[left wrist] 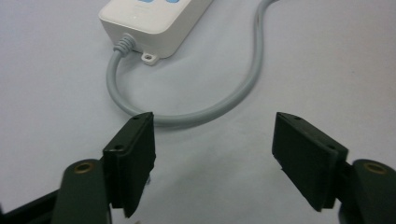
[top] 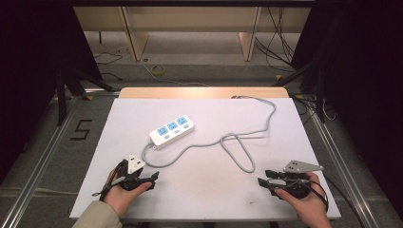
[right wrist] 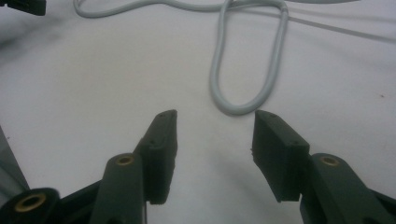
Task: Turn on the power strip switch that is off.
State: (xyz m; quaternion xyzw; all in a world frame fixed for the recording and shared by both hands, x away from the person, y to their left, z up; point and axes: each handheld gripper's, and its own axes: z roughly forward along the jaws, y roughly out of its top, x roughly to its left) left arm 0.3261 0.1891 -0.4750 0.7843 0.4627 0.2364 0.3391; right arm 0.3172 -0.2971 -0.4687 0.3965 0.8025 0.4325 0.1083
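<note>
A white power strip with three blue sockets lies angled near the middle of the white table. Its grey cable curves from the strip's near end, loops at centre right and runs off the far edge. My left gripper rests at the front left, open, nothing between its jaws; the strip's end and the cable's bend lie just ahead of it. At the front right my right gripper is open and empty, with the cable loop just beyond its fingertips.
A light wooden edge borders the table's far side. Beyond it stand wooden legs and loose cables on the floor. A "5" mark is taped on the floor at left. Metal rails flank the table.
</note>
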